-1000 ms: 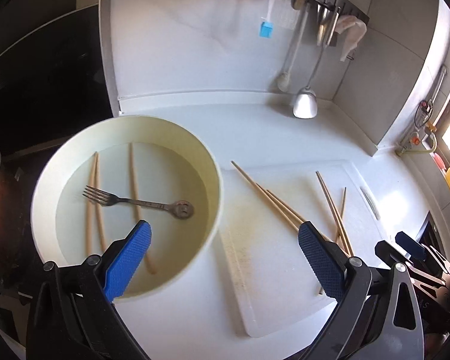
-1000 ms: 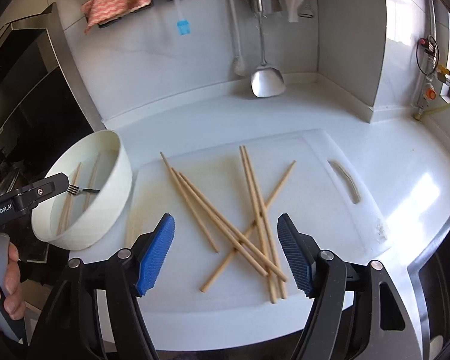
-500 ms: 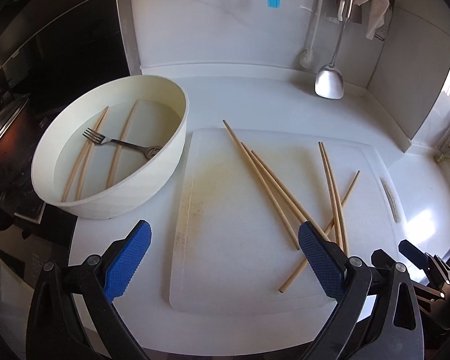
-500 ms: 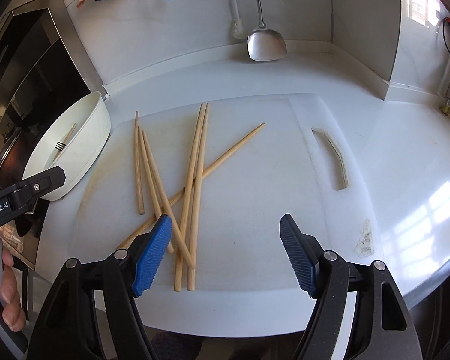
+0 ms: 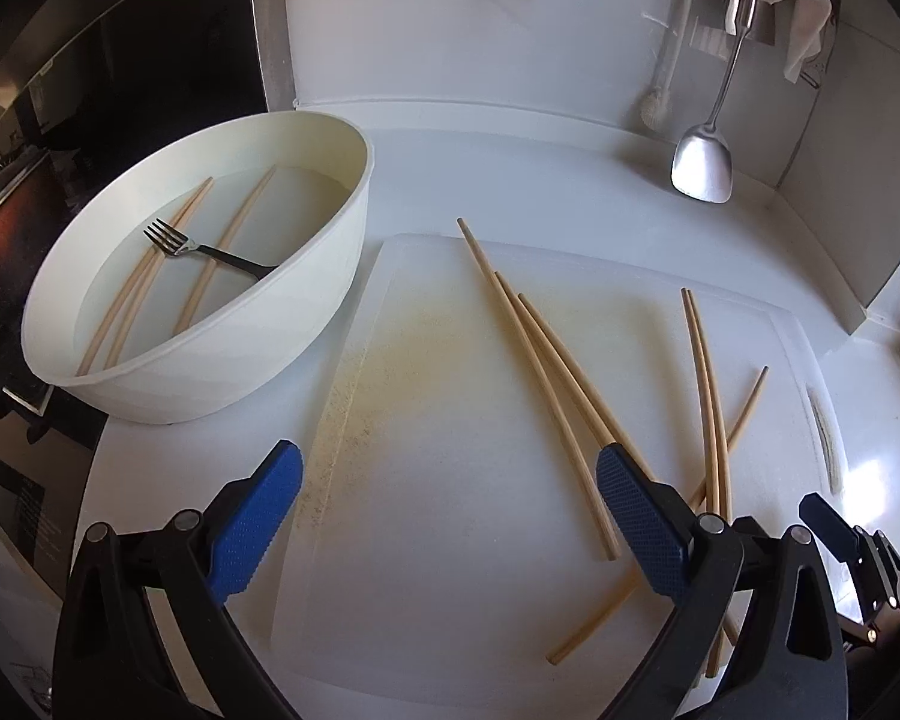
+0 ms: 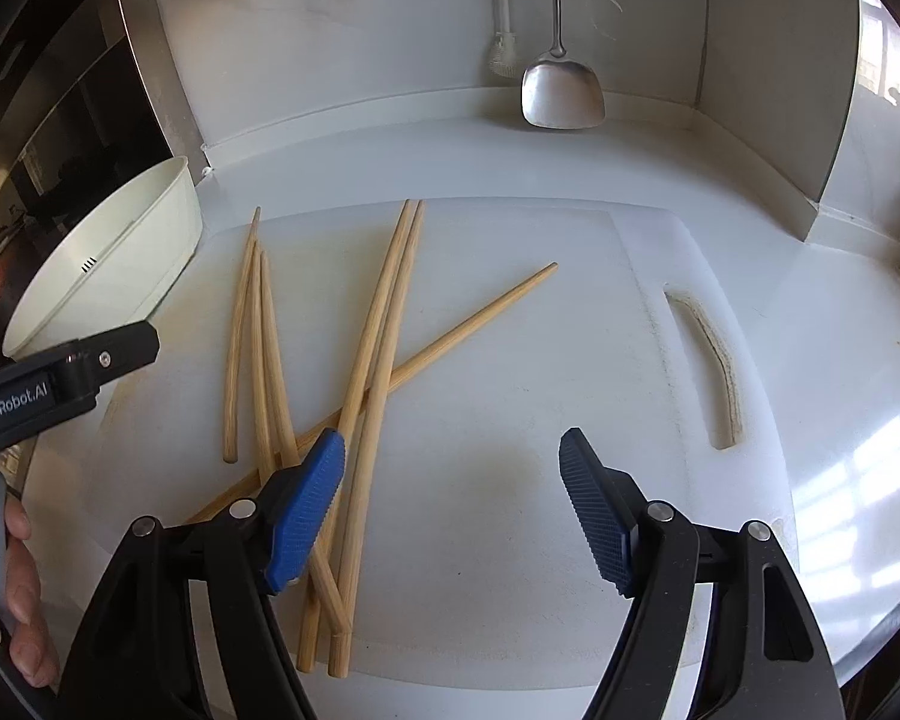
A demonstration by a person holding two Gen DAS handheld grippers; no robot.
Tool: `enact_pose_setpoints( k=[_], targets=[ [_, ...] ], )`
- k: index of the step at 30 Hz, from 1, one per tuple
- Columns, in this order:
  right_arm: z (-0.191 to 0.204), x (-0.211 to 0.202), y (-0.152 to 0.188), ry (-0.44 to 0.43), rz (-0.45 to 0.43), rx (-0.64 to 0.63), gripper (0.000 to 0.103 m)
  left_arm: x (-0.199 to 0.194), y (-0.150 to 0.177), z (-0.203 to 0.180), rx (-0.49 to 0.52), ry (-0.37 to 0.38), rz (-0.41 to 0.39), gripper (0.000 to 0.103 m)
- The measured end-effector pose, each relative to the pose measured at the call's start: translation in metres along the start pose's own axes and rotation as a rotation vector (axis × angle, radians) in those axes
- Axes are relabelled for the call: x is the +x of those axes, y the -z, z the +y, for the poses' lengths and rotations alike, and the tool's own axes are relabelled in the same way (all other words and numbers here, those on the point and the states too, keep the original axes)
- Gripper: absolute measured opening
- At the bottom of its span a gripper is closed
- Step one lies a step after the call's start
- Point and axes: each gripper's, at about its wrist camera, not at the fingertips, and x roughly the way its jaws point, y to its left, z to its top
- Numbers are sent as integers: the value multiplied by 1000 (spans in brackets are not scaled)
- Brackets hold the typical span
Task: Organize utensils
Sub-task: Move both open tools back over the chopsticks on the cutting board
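Plainly, the left wrist view shows the sorting only partly done. A white basin [image 5: 210,276] stands on the worktop [image 5: 510,174] just beside the cutting board [image 5: 450,468], and inside it lie three chopsticks and a fork [image 5: 204,249] – likely the place where utensils are being gathered. The other chopsticks [image 5: 546,372] lie loose on the board: three fanned out near its middle, a close pair and one crossing stick further right. The left tool [image 5: 447,519] hangs above the board's near edge with its blue pads spread wide and nothing between them; its right pad sits in front of the ends of the fanned sticks, though whether it touches them I cannot tell.

From the right wrist view, the same loose sticks [image 6: 366,372] form a crossed heap on the left half of the board [image 6: 570,420], so they probably need picking off one or two at a time. The right tool [image 6: 450,510] is likewise wide and empty – its left pad overlaps the heap while the gap between the pads lies over bare board. The basin [image 6: 120,264] stands well off to the left, with a hand [image 6: 12,588] gripping the other tool's handle at the edge.
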Motion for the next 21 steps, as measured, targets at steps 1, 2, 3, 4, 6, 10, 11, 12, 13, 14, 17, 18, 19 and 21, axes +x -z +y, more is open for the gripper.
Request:
enact_pose_setpoints(
  k=[1, 2, 3, 4, 6, 10, 11, 12, 13, 14, 17, 18, 19, 21],
  targets=[
    [1, 2, 0, 10, 1, -5, 71, 4, -1, -1, -3, -4, 5, 97],
    [1, 3, 0, 15, 3, 0, 71, 8, -1, -2, -4, -2, 14, 97],
    [1, 4, 1, 24, 5, 5, 71, 11, -2, -4, -3, 1, 22, 97],
    [1, 4, 1, 25, 1, 7, 71, 15, -3, -5, -3, -1, 26, 97],
    [1, 4, 1, 33, -4, -4, 71, 20, -3, -8, -1, -5, 32, 97],
    [4, 5, 0, 44, -12, -23, 71, 29, -3, -11, 9, -24, 45, 97],
    [4, 6, 0, 42, -12, -24, 70, 31, -4, -11, 6, -22, 50, 97],
    [4, 6, 0, 41, -13, -23, 70, 33, -4, -11, 1, -21, 54, 97],
    [5, 6, 0, 39, -14, -22, 70, 35, -5, -10, -2, -24, 58, 97],
    [5, 7, 0, 38, -16, -24, 70, 37, -5, -10, -3, -27, 61, 97],
    [5, 10, 0, 43, -9, -32, 70, 43, -8, -10, -7, -42, 66, 97],
    [5, 12, 0, 47, -4, -34, 70, 46, -9, -11, -9, -45, 69, 97],
    [5, 12, 0, 48, -2, -32, 70, 48, -9, -11, -11, -48, 73, 97],
    [4, 13, 0, 48, -1, -27, 70, 50, -11, -12, -15, -45, 73, 97]
  ],
)
